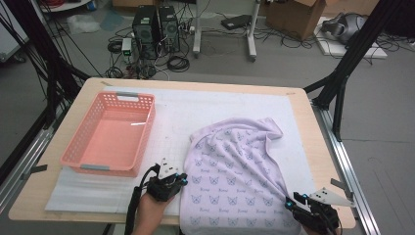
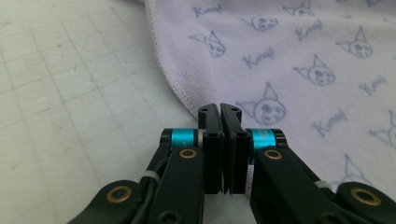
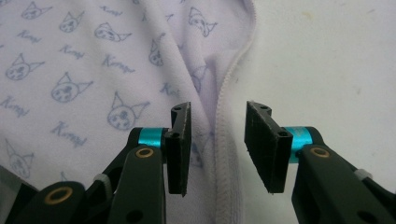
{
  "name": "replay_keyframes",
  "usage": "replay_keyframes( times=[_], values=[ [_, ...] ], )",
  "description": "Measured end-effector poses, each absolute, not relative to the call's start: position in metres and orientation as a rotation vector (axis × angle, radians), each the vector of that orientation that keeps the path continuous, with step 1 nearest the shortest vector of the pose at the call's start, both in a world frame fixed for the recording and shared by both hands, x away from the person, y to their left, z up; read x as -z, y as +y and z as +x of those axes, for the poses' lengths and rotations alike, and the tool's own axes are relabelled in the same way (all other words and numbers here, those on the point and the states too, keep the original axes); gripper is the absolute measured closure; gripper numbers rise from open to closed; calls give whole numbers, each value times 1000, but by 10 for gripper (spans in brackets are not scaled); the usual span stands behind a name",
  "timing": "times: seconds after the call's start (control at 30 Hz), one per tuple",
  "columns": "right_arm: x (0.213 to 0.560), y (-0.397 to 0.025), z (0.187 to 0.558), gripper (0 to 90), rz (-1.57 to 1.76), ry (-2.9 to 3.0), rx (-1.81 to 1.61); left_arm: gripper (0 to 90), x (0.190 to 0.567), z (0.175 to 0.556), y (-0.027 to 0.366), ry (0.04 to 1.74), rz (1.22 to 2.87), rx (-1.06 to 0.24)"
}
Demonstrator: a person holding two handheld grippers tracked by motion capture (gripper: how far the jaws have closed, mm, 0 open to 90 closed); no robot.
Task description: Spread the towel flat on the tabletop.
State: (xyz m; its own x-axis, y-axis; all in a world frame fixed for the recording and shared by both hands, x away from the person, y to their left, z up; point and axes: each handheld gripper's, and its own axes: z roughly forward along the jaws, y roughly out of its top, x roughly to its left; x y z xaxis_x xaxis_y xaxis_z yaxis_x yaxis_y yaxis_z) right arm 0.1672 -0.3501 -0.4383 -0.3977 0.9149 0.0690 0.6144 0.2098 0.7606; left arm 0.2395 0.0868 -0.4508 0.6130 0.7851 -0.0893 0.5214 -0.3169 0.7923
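Two tongs at the near edges of a lilac printed towel.

The left tongs (image 2: pixel 220 108) are pressed closed at the hemmed left edge of the pale lilac cat-print cloth towel (image 1: pixel 235 166), with no cloth visibly between them; the right tongs (image 3: pixel 218 122) stand open astride its folded right hem (not pinching it). The towel lies rumpled on the white gridded mat (image 1: pixel 171 107) over the wooden table (image 1: pixel 313 147), right of the empty pink plastic basket (image 1: pixel 111 134).

towel (image 1: pixel 235 166): lilac, blue cat-face print | basket (image 1: pixel 111 134): pink
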Motion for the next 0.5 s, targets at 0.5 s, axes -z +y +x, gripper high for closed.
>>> replay_keyframes(
  times=[0.5],
  values=[
    [435, -326, 175, 567, 1354, 2141, -1137, 866, 449, 180, 139, 1024, 1947, -349]
  ],
)
